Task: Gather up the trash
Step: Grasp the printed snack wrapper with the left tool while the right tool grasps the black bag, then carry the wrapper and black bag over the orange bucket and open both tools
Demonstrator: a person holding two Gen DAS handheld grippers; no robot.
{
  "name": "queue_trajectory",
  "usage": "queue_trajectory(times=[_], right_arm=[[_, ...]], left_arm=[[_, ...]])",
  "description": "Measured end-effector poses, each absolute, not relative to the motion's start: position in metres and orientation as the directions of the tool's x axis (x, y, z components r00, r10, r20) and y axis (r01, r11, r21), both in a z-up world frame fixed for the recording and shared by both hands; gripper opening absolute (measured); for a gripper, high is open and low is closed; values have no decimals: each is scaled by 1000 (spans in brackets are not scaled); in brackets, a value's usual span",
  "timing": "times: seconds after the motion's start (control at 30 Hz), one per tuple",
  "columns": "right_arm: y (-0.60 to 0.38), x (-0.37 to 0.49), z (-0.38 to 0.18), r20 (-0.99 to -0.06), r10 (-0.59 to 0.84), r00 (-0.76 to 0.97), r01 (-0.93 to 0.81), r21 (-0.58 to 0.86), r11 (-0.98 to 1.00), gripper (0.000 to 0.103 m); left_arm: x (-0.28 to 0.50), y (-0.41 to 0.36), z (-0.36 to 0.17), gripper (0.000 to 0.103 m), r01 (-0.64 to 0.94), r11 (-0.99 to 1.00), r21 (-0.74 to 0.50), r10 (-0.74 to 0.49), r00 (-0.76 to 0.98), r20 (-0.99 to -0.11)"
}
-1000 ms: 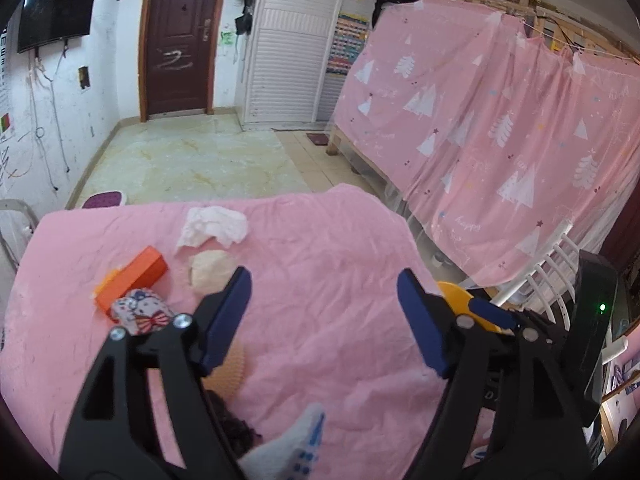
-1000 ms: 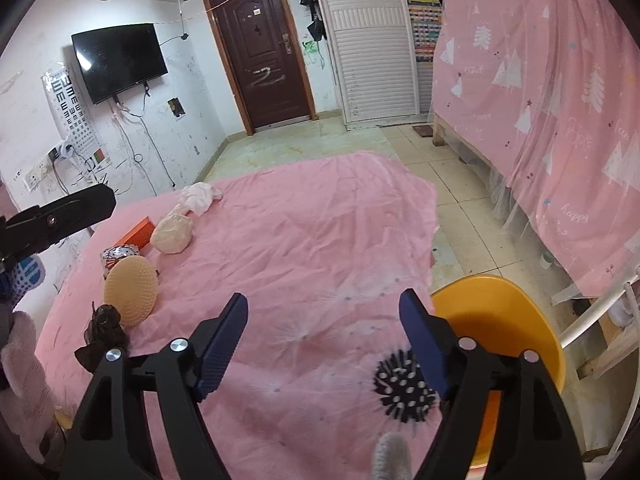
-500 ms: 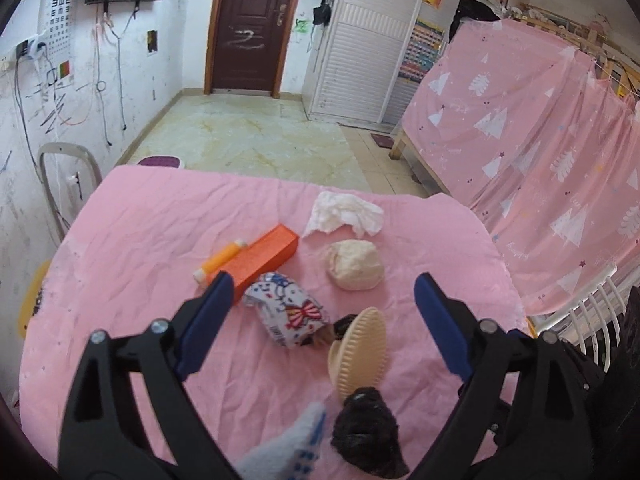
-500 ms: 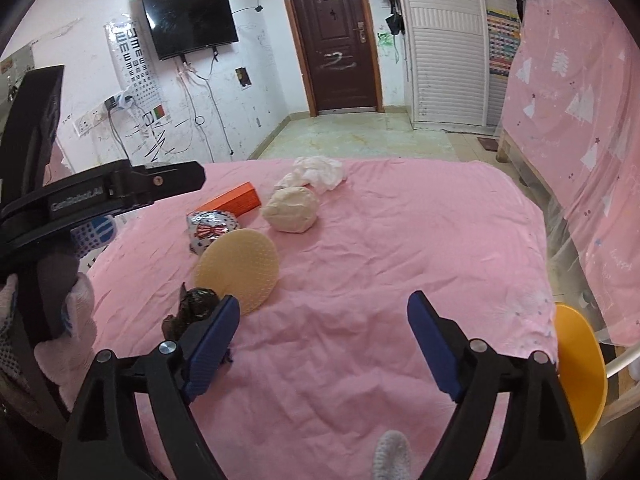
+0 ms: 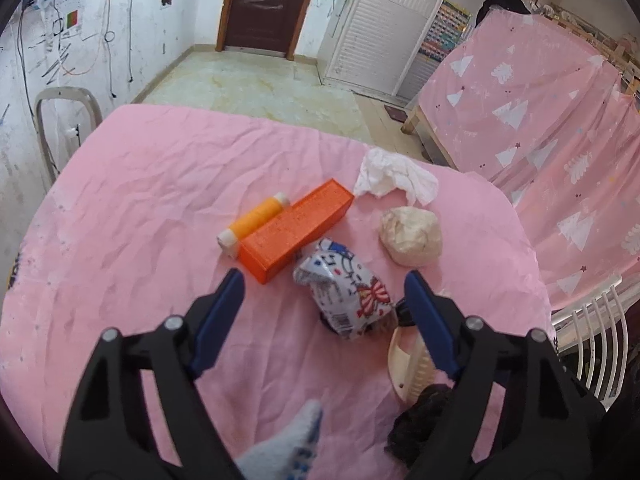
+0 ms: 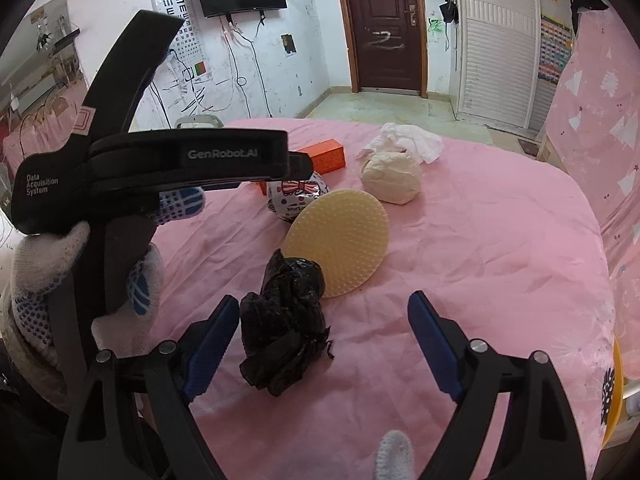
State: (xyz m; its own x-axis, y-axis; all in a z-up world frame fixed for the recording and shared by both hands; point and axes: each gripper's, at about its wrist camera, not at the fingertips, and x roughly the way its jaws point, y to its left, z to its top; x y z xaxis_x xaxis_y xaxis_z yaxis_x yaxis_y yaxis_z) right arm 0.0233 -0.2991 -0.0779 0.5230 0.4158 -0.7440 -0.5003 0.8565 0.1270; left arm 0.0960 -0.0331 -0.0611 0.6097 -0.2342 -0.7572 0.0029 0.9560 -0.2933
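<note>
Wrapper (image 5: 344, 288) now between spread left tool (image 5: 324, 300), black bag (image 6: 284, 320) nearer right tool (image 6: 324, 320)

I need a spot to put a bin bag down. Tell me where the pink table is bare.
Bare cloth lies right of the yellow disc and beige lump, out to the table edge, and left of the orange box and orange tube. It is crowded around the printed wrapper, white tissue and black bag.
</note>
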Motion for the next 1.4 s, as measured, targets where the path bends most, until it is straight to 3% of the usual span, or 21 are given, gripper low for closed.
queue_trajectory(times=[0.07, 0.23, 0.37, 0.4, 0.47, 0.87, 1.4], right_arm=[[-295, 25, -82, -752, 407, 519, -498, 121, 859, 77], [-289, 28, -88, -765, 395, 509, -499, 112, 859, 73], [-283, 27, -91, -770, 393, 503, -525, 89, 846, 45], [-280, 25, -91, -769, 399, 500, -535, 88, 840, 31], [-276, 22, -91, -768, 405, 496, -553, 80, 829, 22], [-311, 11, -69, -701, 433, 567, -524, 99, 846, 20], [-433, 6, -32, -578, 346, 739, -320, 151, 935, 20]], left_arm=[[101, -37, -66, 64, 12, 957, -291, -242, 591, -770], [107, -43, -72, 30, 49, 951, -305, -279, 559, -780], [105, -47, -73, 29, 62, 957, -283, -267, 568, -779], [104, -47, -72, 28, 61, 958, -281, -265, 569, -778], [103, -45, -70, 28, 59, 957, -285, -266, 572, -776], [83, -55, -34, 28, 75, 963, -257, -243, 648, -722], [71, -148, -2, 28, 235, 954, -188, -299, 666, -684]])
